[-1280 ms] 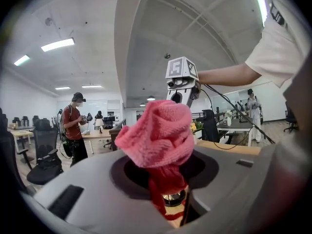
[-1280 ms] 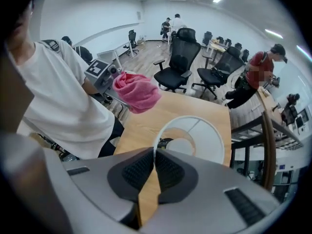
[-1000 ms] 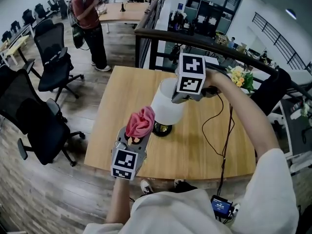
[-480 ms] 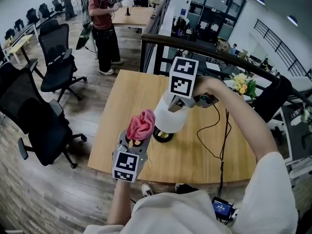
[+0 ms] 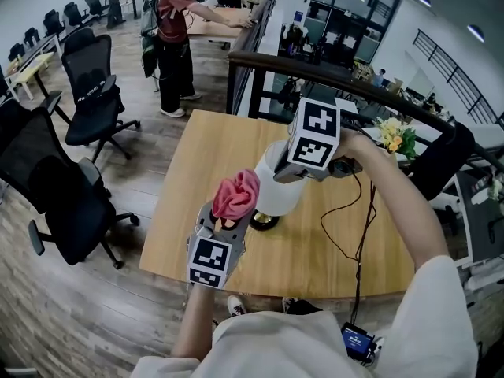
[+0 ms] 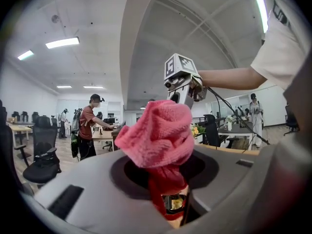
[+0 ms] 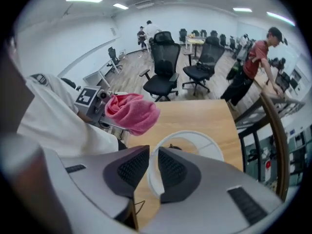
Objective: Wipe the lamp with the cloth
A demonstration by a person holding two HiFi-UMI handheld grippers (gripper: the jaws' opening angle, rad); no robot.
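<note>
- Head view: the right gripper (image 5: 285, 170) points down onto the top of the lamp (image 5: 277, 197), which stands upright near the middle of the table (image 5: 197, 156). Compared with a second ago, it has drifted slightly to the right along the top of the shade. The left gripper (image 5: 227, 225) has hardly stirred. Its cloth (image 5: 236, 194) sits just beside the shade's left flank (whether it touches can't be settled from here).
- Left gripper view: the jaws are clenched on the pink cloth, which bulges out in front of them as a bunched wad. The right gripper shows beyond it, higher up.
- Right gripper view: these jaws have just been opening. The shade's white rim still runs between them, but the pads look slack, with a sliver of gap showing. That reads as the steadying hold on the shade being released or re-set. The cloth is in place for the wipe, yet no stroke looks under way. With the shade loose, a push from the cloth could rock the lamp.
</note>
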